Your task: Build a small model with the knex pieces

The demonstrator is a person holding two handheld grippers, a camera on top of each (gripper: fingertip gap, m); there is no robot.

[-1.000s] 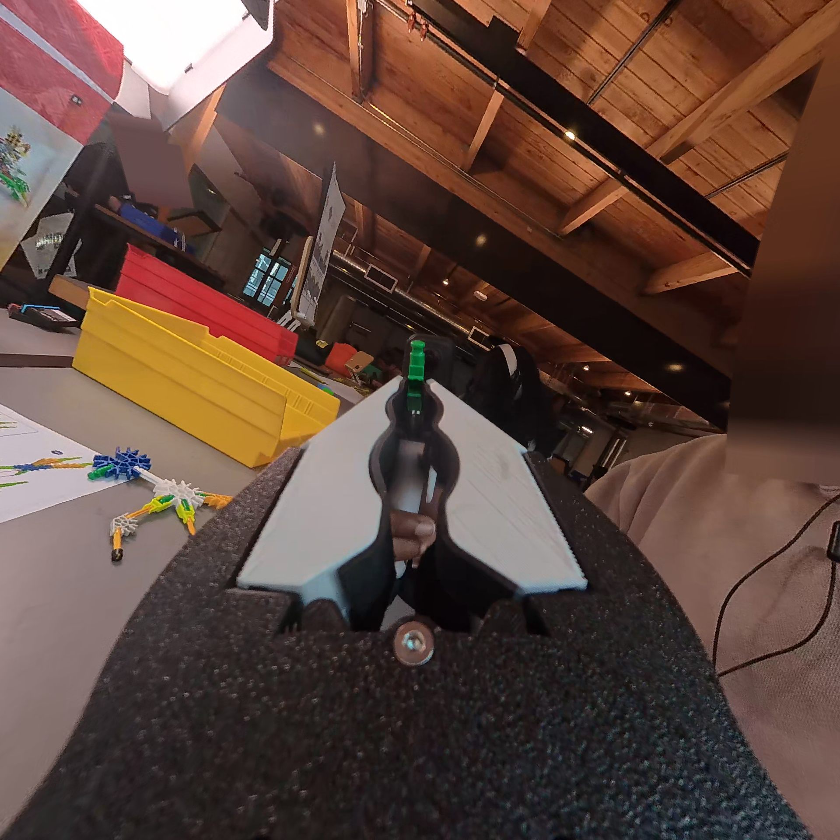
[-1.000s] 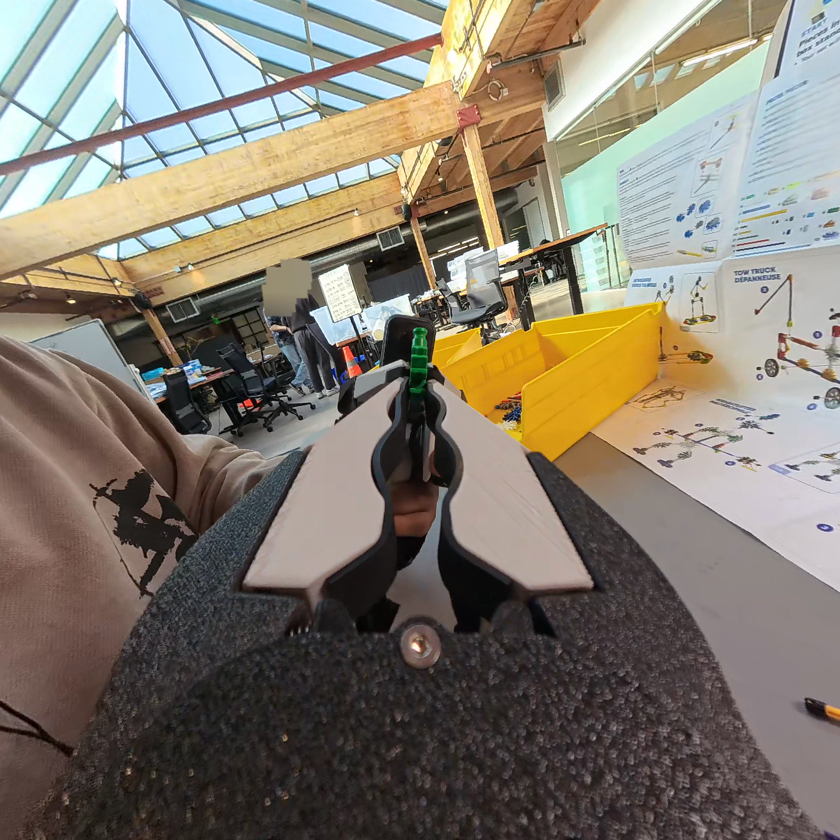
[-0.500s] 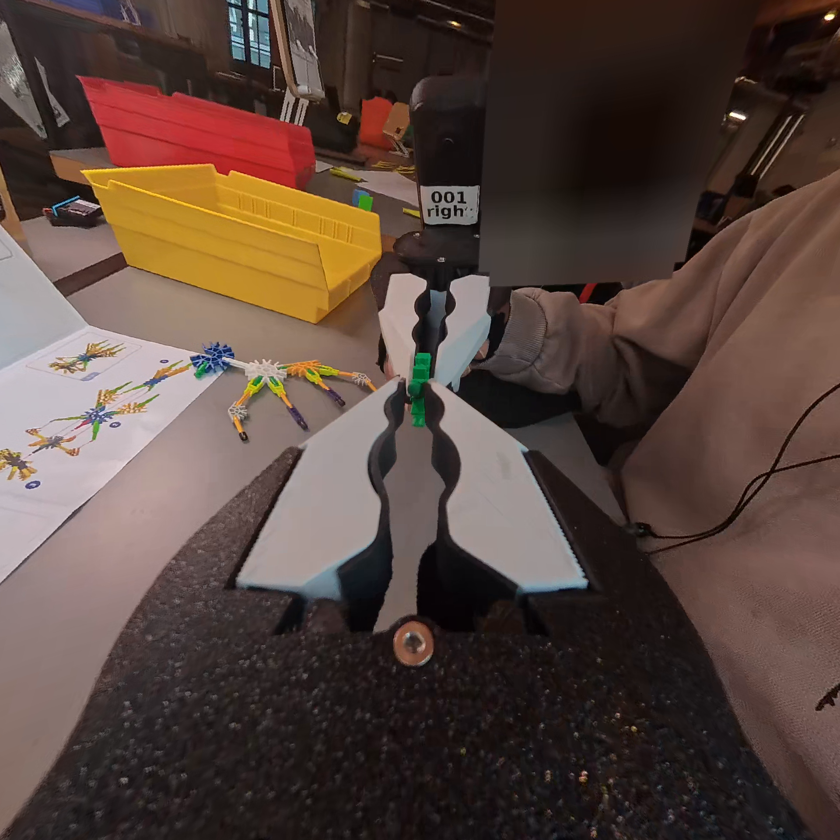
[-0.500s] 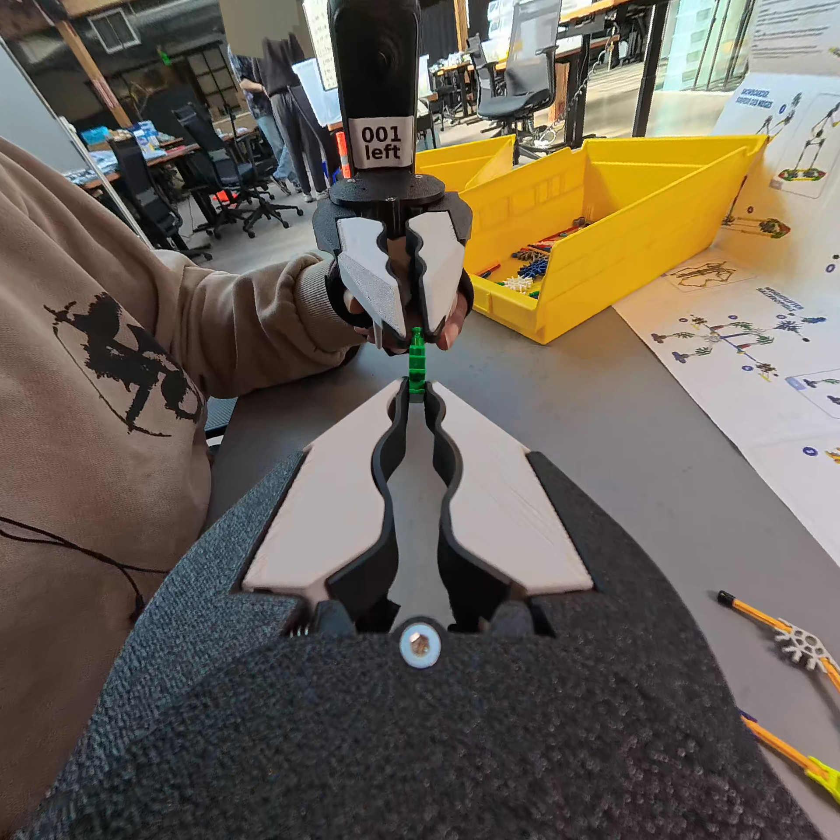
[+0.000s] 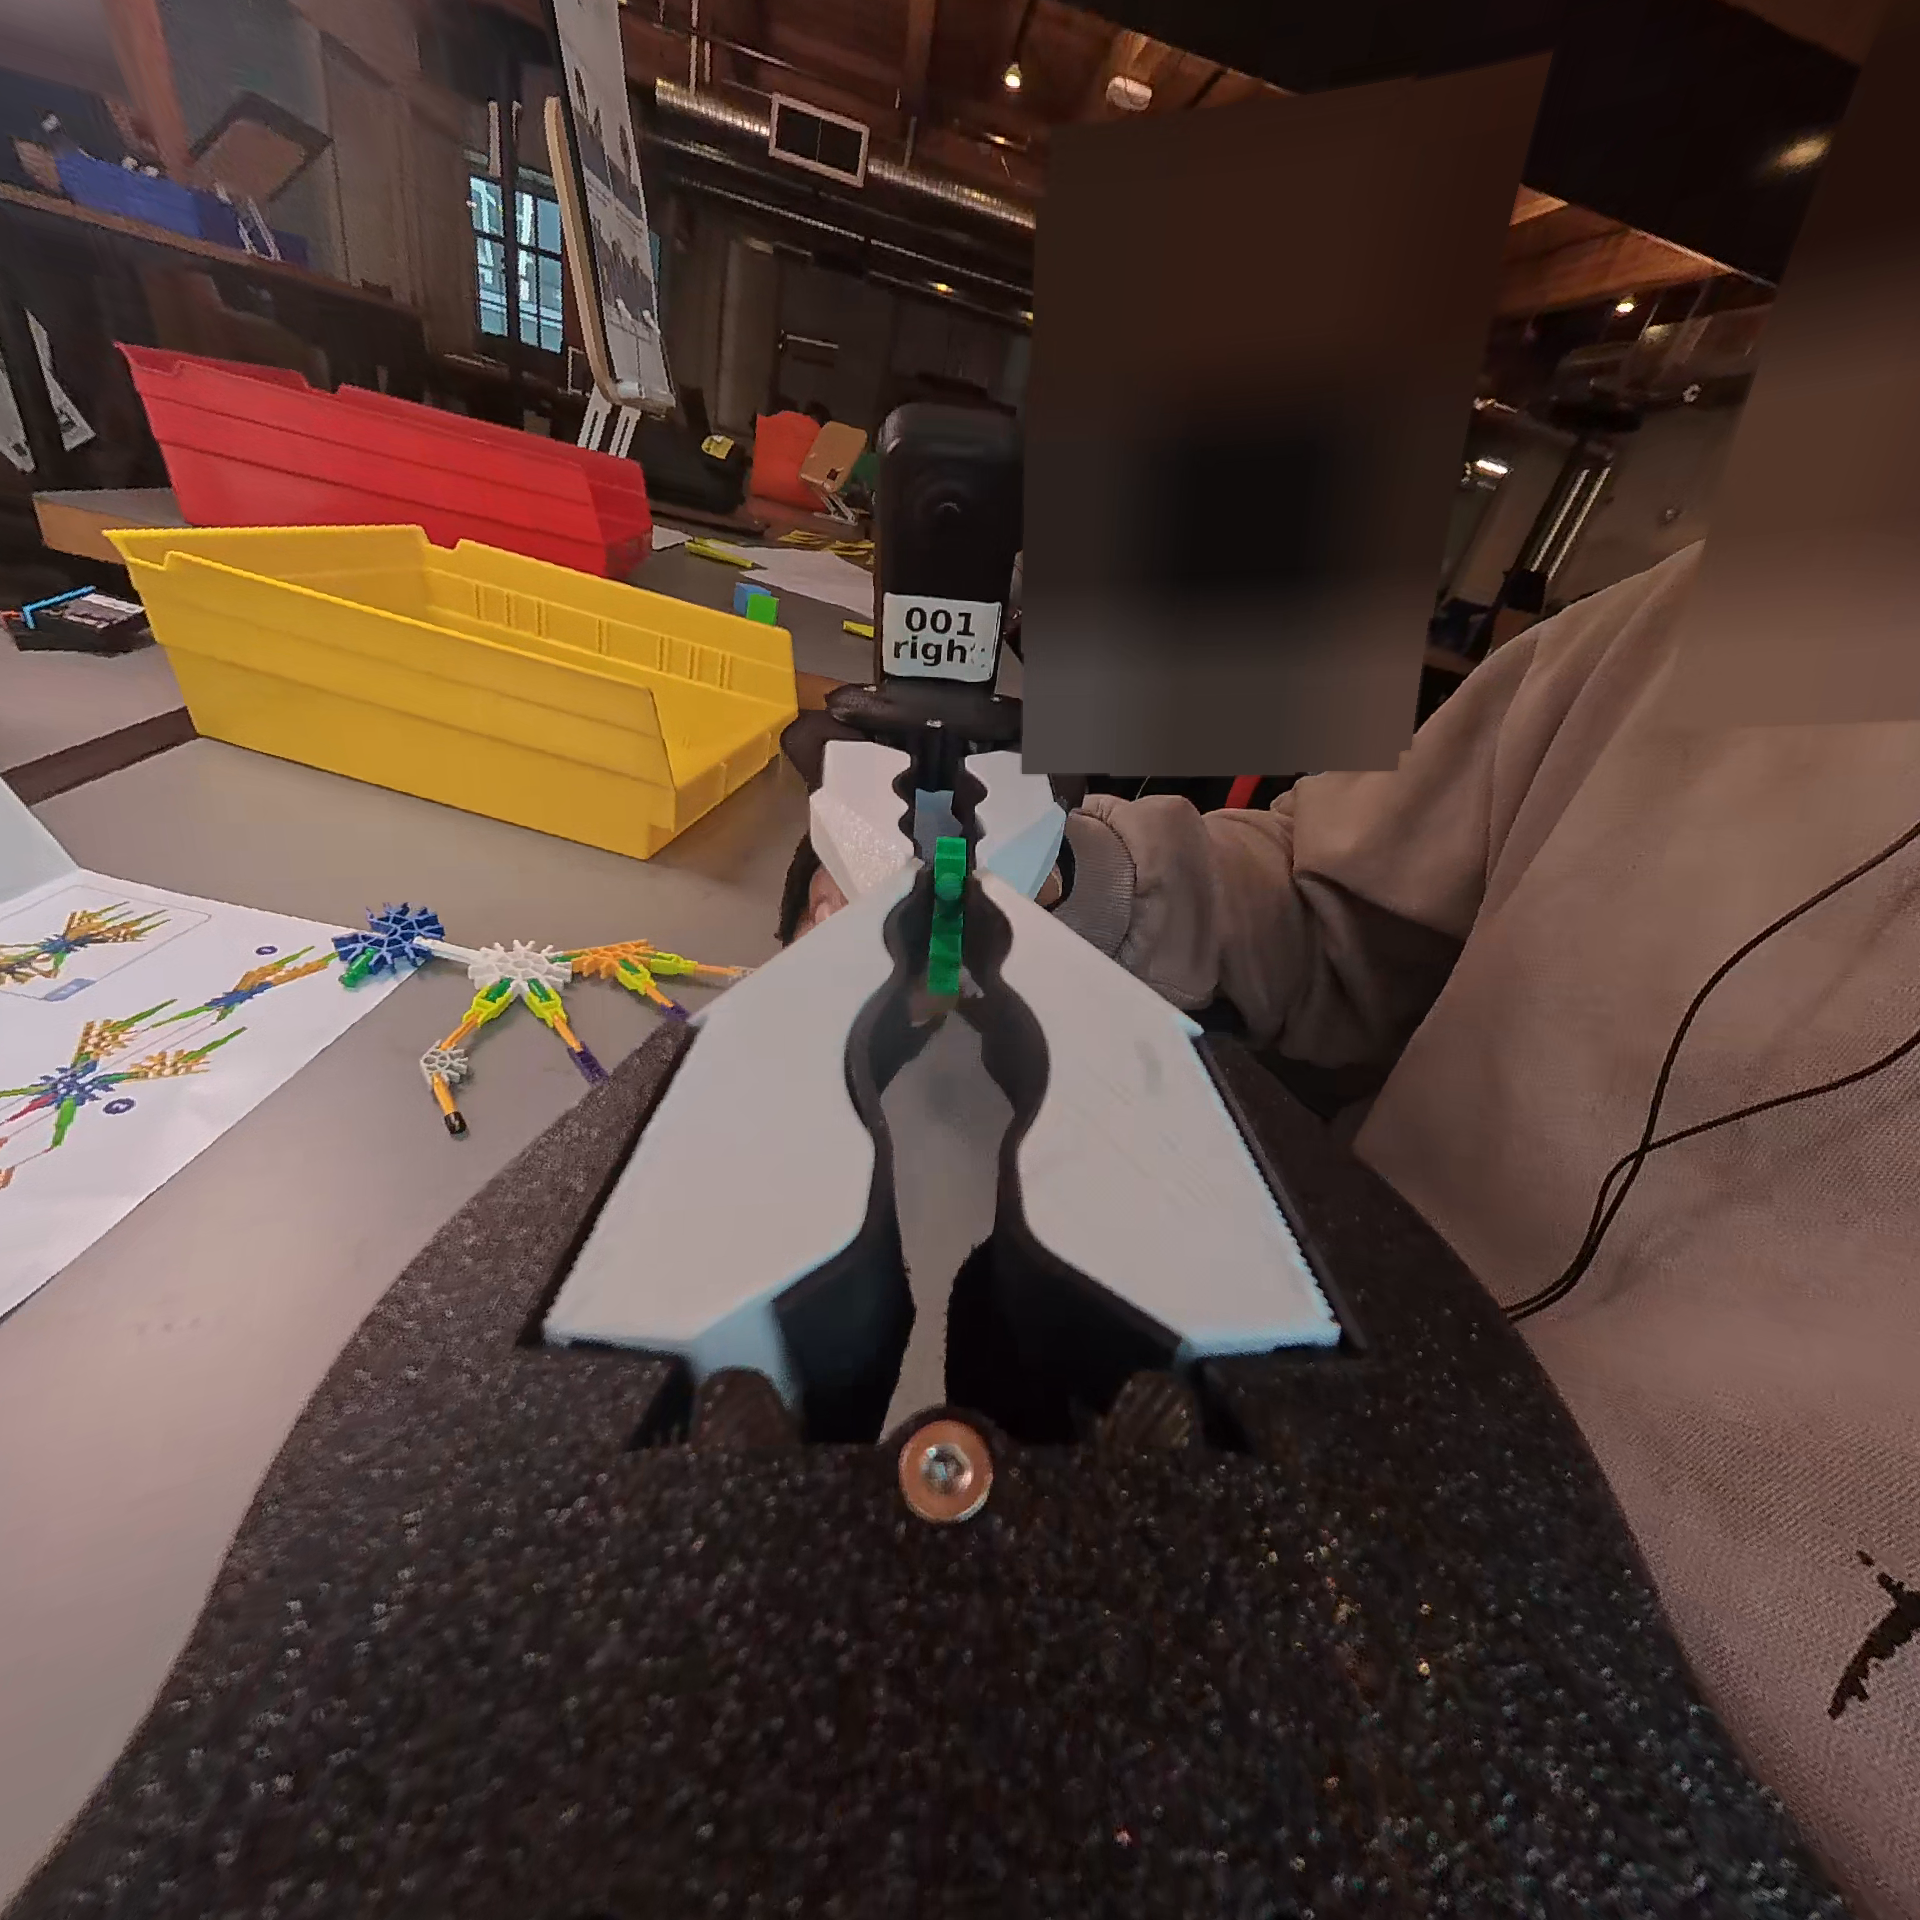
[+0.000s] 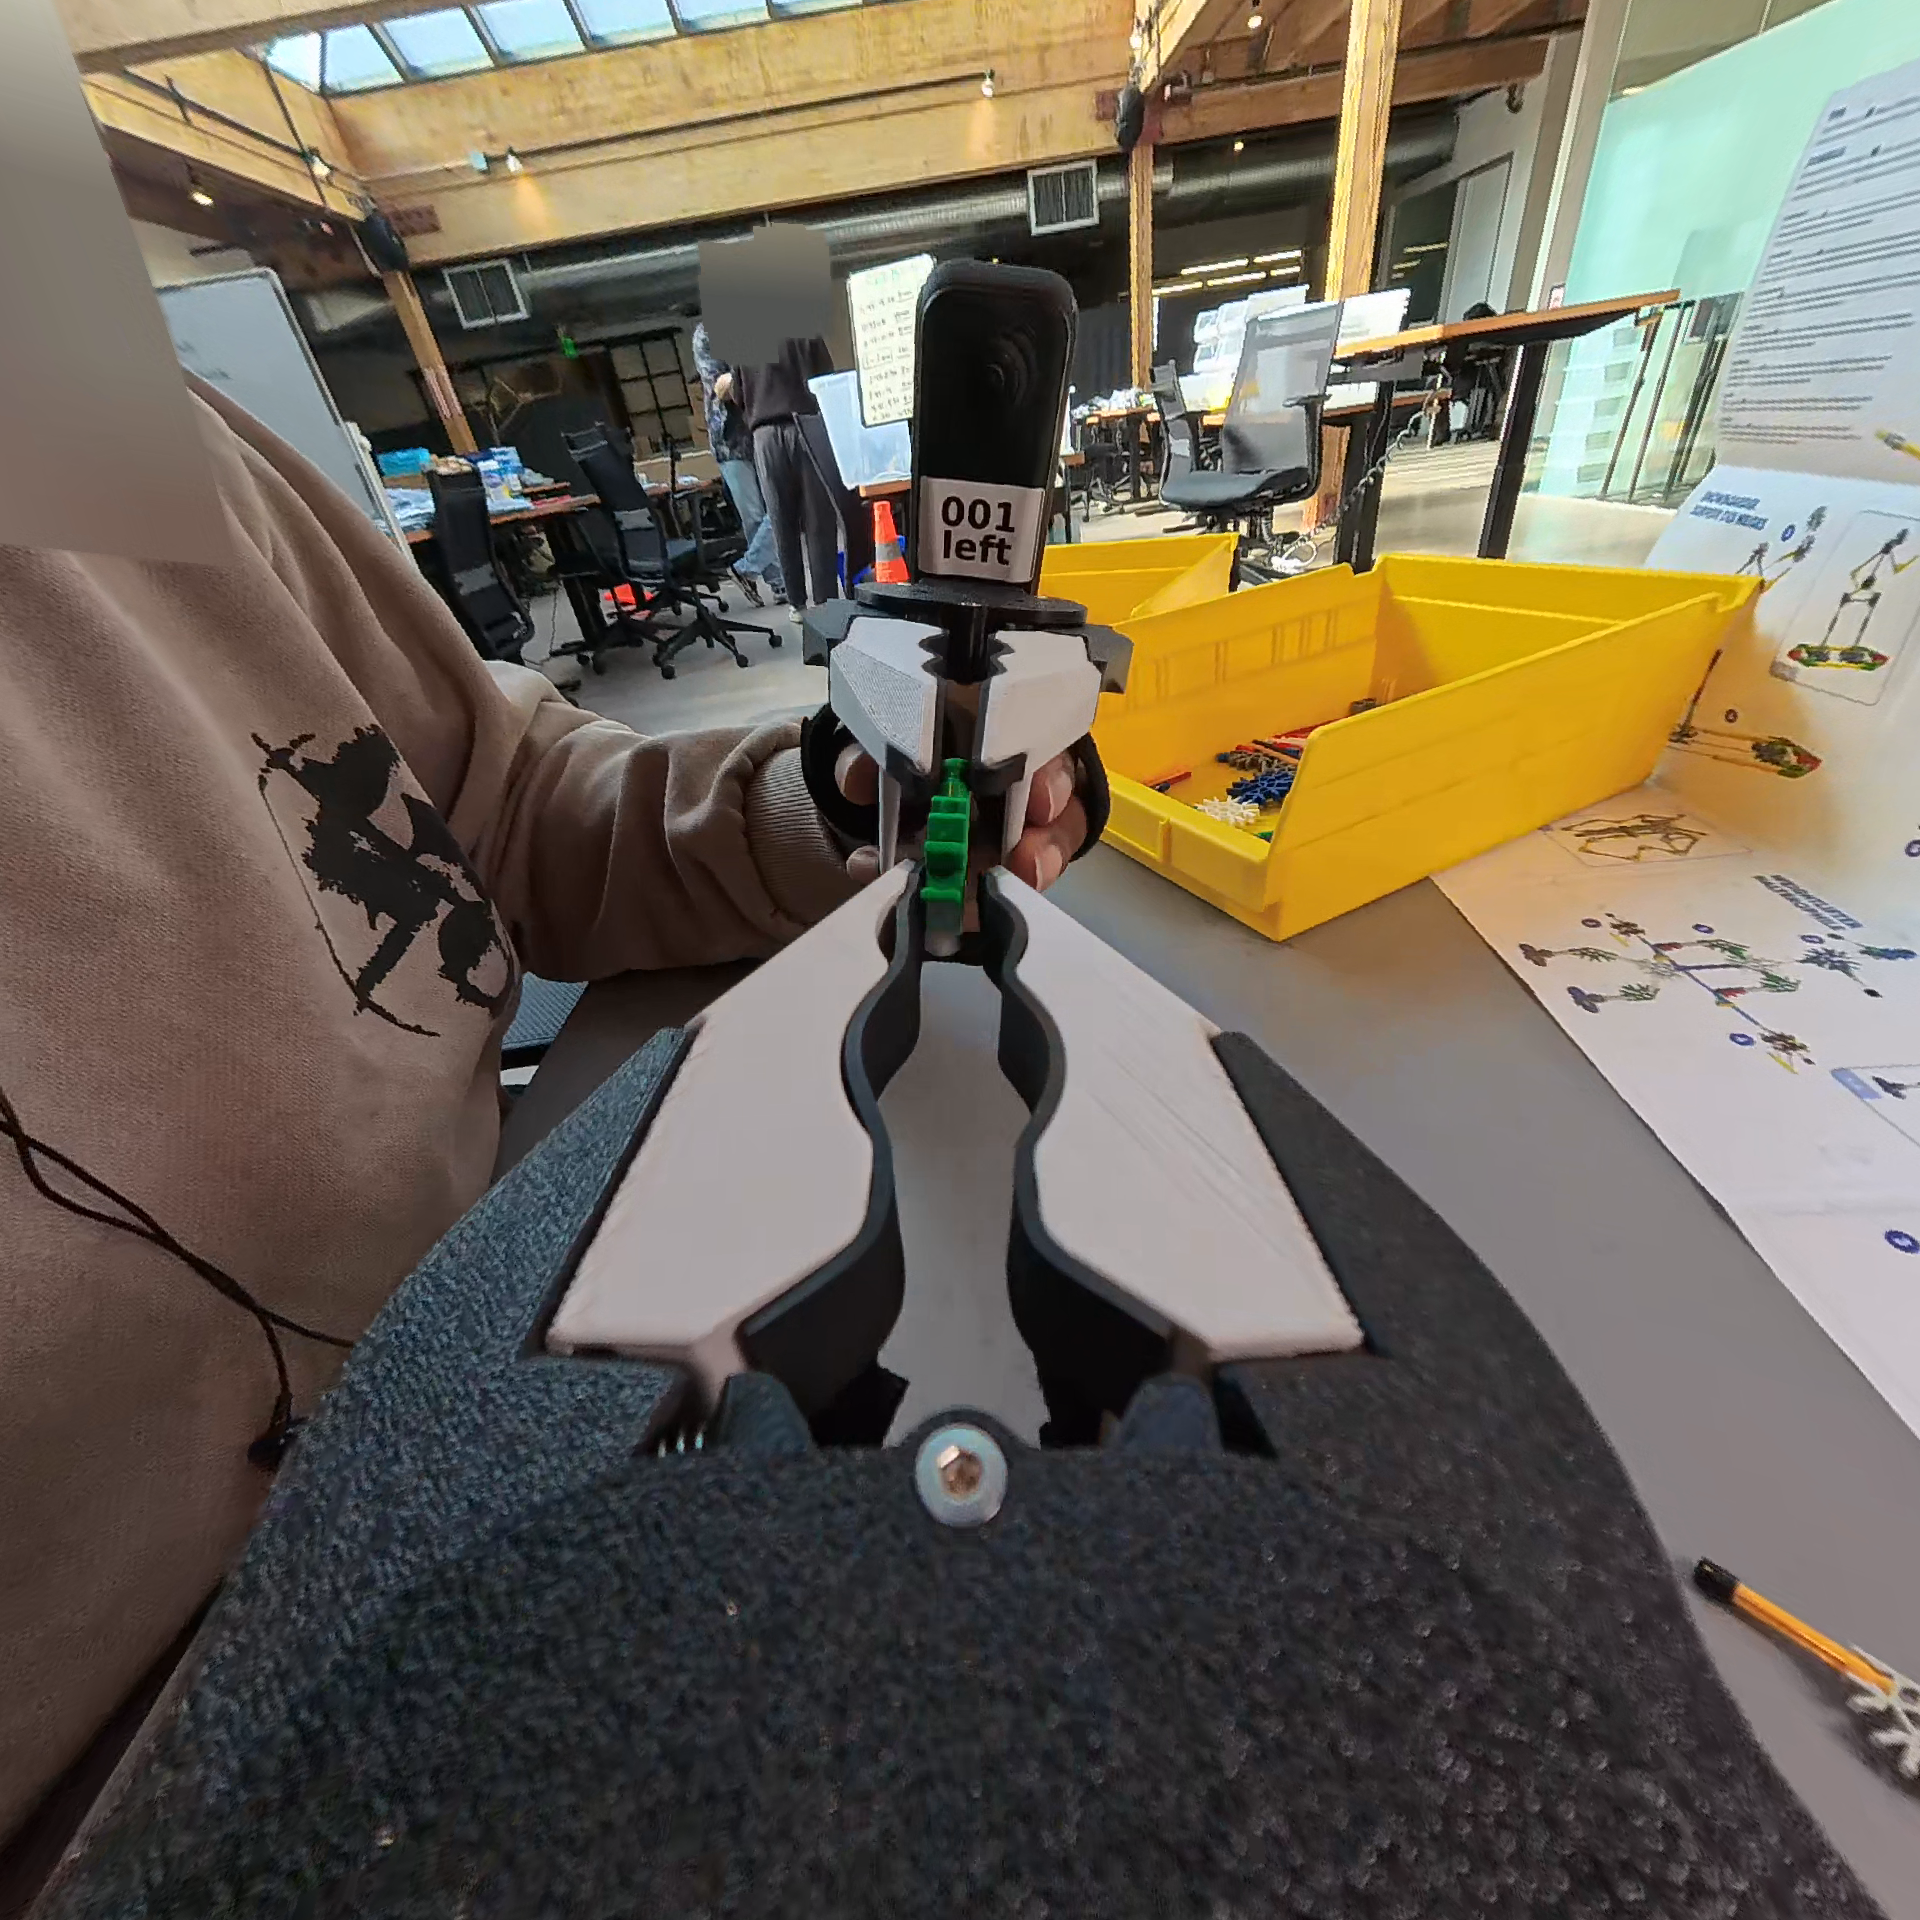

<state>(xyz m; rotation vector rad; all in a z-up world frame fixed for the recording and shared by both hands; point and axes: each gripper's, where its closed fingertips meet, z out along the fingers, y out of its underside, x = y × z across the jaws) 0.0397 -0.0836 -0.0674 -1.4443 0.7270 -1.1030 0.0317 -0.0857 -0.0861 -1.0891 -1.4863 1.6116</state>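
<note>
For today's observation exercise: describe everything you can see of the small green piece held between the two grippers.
The green piece is a short, notched rod of glossy plastic, bright green, apparently two small parts joined end to end. It is off the table, roughly in line with both grippers. The left gripper is shut on one end and the right gripper on the other, tips facing each other. Nothing else touches it; a pale tip shows at one end in the right wrist view.

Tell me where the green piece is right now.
The green piece sits between the tips of the two facing claws, left claw and right claw, above the table and right of the yellow bin.
</note>
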